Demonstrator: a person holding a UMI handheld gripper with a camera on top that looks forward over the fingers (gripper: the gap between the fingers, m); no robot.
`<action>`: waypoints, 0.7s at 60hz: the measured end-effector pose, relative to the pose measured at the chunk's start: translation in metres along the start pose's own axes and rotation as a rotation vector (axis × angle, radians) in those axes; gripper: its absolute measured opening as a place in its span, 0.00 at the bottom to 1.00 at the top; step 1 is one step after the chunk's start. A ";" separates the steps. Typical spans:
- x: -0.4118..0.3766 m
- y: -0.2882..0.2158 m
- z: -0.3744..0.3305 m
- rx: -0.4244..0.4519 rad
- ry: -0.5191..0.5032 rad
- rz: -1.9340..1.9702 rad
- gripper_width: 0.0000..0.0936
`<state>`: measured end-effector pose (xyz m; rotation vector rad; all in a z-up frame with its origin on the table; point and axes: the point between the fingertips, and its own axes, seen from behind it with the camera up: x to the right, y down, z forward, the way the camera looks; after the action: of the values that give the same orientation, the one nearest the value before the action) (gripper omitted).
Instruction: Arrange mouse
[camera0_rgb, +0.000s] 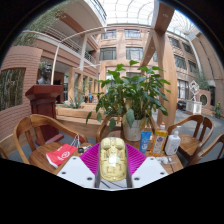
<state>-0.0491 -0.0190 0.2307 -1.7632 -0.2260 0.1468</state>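
A cream-coloured mouse sits between my two fingers, held lengthwise, its sides pressed by both. My gripper is shut on the mouse and holds it above a round wooden table. The pink pads show at either side of the mouse. The mouse's underside and what lies below it are hidden.
A red book lies on the table left of the fingers. Several bottles stand to the right. A large potted plant stands behind the table. Wooden chairs flank the table; a dark lectern stands far left.
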 end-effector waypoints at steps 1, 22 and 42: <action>0.008 0.002 0.011 -0.008 0.015 0.005 0.38; 0.115 0.179 0.133 -0.378 0.196 0.081 0.38; 0.117 0.205 0.126 -0.441 0.197 0.095 0.80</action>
<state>0.0509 0.0887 0.0076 -2.2126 -0.0306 -0.0123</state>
